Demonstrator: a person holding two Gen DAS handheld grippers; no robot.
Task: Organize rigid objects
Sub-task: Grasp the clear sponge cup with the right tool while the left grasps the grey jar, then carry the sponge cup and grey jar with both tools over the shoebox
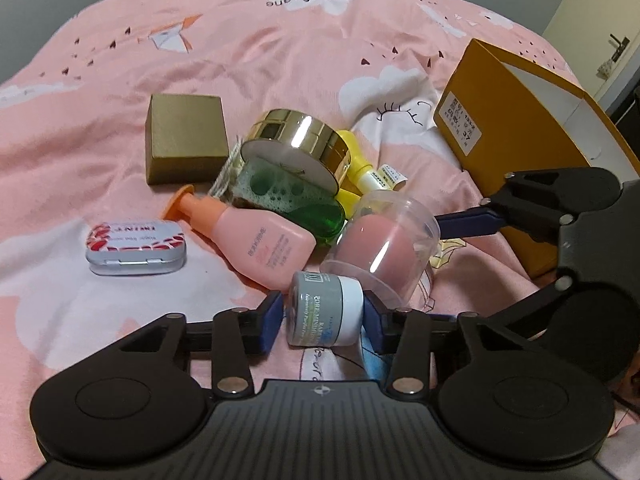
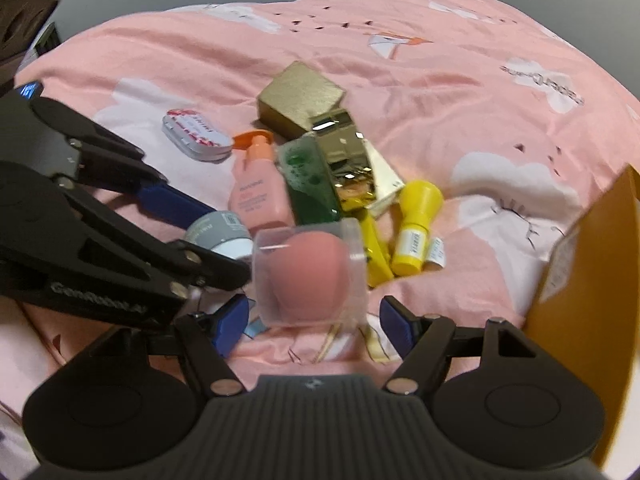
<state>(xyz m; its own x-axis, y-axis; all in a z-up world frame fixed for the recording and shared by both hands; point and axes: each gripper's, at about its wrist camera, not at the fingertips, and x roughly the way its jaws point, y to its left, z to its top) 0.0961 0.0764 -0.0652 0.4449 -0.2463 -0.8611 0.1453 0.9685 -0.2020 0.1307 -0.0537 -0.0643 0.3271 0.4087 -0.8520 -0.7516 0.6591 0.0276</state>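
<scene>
A small grey jar with a white lid (image 1: 324, 310) lies on its side on the pink bedspread (image 1: 280, 40). My left gripper (image 1: 323, 322) is shut on it, one blue pad against each end. In the right wrist view the same jar (image 2: 220, 234) sits between the left gripper's fingers (image 2: 172, 200). A clear plastic case holding a pink sponge (image 2: 312, 276) lies just beyond it. My right gripper (image 2: 314, 324) stands open around this case, with a gap at both pads. One of its blue fingers (image 1: 468, 221) shows beside the case (image 1: 384, 248).
Behind them lies a pile: a pink pump bottle (image 1: 260, 240), a green bottle (image 1: 296, 204), a gold round compact (image 1: 298, 144), a yellow bottle (image 1: 360, 164), a gold box (image 1: 186, 138) and a small tin (image 1: 136, 248). An open orange shoebox (image 1: 520, 140) stands at the right.
</scene>
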